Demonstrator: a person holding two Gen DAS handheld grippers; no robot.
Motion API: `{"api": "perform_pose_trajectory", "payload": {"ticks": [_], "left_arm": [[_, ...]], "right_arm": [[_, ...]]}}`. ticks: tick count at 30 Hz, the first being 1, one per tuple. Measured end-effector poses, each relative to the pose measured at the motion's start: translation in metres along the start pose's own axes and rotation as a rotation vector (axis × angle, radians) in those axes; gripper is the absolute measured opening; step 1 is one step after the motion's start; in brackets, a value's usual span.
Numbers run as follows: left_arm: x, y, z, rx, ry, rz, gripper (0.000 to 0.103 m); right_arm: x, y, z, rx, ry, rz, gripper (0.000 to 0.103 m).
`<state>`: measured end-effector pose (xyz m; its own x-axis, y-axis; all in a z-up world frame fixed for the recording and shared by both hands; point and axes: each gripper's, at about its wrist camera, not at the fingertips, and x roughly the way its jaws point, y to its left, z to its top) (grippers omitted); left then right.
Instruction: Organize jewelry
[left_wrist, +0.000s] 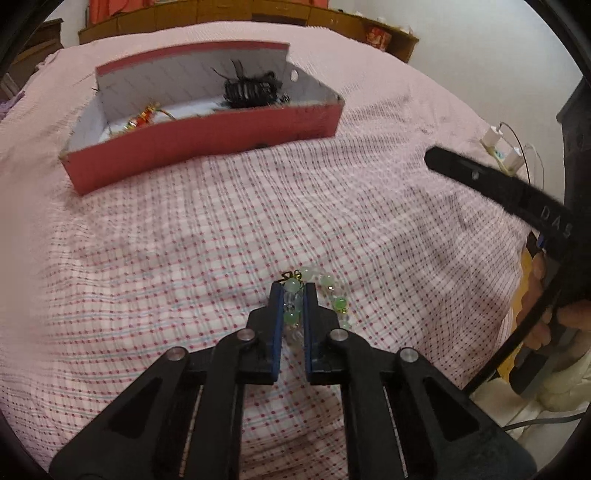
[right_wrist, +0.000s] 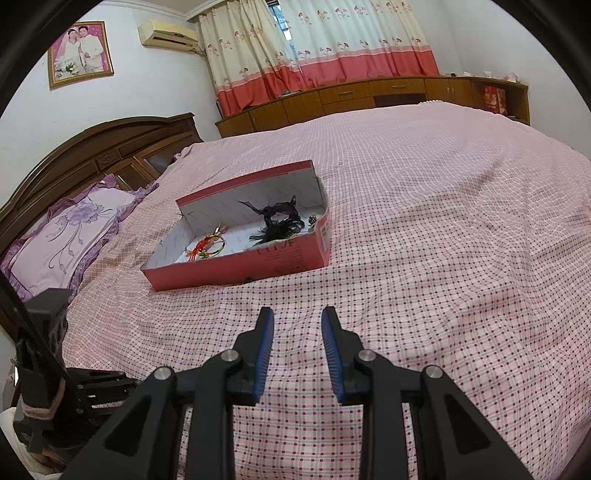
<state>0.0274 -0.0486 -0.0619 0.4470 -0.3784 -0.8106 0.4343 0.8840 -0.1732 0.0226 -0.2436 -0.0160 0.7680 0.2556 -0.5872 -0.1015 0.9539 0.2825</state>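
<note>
Bracelet (left_wrist: 325, 295) lies lengthwise along left tongs (left_wrist: 293, 291), pinched; right tongs (right_wrist: 297, 317) spread.

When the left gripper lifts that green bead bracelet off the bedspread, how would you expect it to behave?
The bead bracelet is a strung loop, so it will probably droop limply from the left gripper, whose jaws pinch only one side. Its smooth, glassy round beads may slip or roll between the jaws. It looks small and likely light.

Beaded bracelet (left_wrist: 334, 295): near portion hidden behind left hand-held gripper (left_wrist: 294, 295) pads. Red box (left_wrist: 207, 144): contents blurred, front wall conceals floor. Pillow (right_wrist: 62, 240): cut off at frame edge.
</note>
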Motion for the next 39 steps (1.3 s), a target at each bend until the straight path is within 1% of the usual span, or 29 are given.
{"api": "perform_pose_trajectory", "payload": {"ticks": [3, 7, 13, 19, 25, 32, 38, 39], "left_arm": [[-0.011, 0.008, 0.004, -0.023, -0.042, 0.021, 0.001], [-0.025, 0.028, 0.016, -0.069, -0.110, 0.070, 0.001], [-0.036, 0.053, 0.029, -0.131, -0.170, 0.111, 0.001], [-0.041, 0.069, 0.034, -0.169, -0.201, 0.128, 0.001], [-0.044, 0.083, 0.040, -0.198, -0.234, 0.132, 0.001], [-0.040, 0.099, 0.043, -0.235, -0.248, 0.121, 0.001], [-0.039, 0.107, 0.040, -0.265, -0.248, 0.112, 0.001], [-0.039, 0.107, 0.039, -0.268, -0.248, 0.111, 0.001]], "right_arm": [[0.002, 0.002, 0.000, -0.006, 0.004, 0.001, 0.029], [0.007, 0.009, 0.003, -0.026, 0.012, 0.010, 0.029], [0.024, 0.031, 0.015, -0.071, 0.021, 0.036, 0.029], [0.057, 0.056, 0.028, -0.100, 0.057, 0.070, 0.029], [0.098, 0.071, 0.031, -0.117, 0.126, 0.046, 0.029], [0.132, 0.068, 0.028, -0.110, 0.196, -0.009, 0.029], [0.147, 0.065, 0.026, -0.092, 0.233, -0.023, 0.030], [0.147, 0.066, 0.026, -0.086, 0.234, -0.018, 0.032]]}}
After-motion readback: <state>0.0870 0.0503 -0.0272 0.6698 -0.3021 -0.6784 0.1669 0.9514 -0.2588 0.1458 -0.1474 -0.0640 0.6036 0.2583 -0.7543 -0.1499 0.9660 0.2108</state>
